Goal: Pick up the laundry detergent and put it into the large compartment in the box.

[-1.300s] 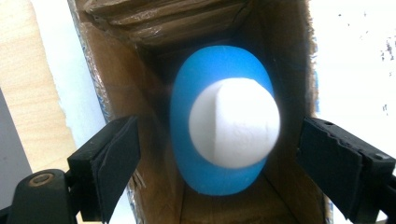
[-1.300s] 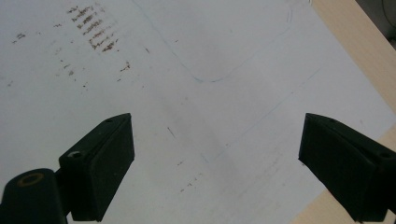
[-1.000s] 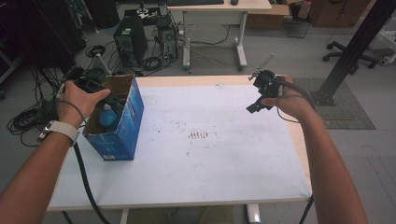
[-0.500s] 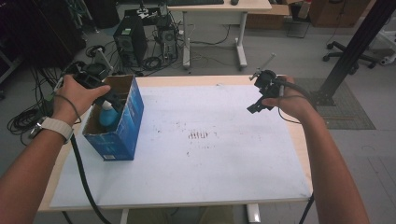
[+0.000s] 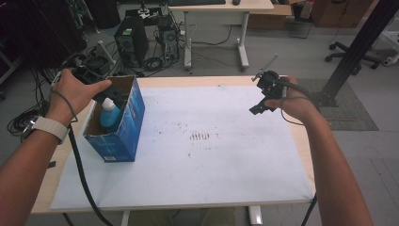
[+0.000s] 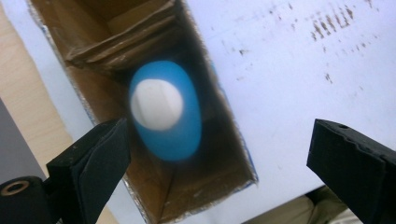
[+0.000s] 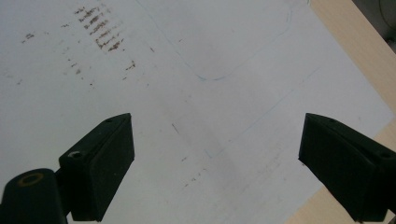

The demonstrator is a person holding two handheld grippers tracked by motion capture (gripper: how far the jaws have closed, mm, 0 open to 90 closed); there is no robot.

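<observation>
While the bottle [image 6: 166, 112] stands upright in the box [image 5: 123, 126], the left gripper [image 6: 219, 154] is being held directly above, jaws apart.

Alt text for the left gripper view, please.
The left tool, jaws wide open, looks down into an open cardboard box holding an upright blue bottle with a white cap. White table covering lies beside the box.

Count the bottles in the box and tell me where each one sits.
1. A blue bottle with a white cap stands upright inside the open blue cardboard box at the table's left. The box's depths are shadowed, so more could be hidden.
</observation>
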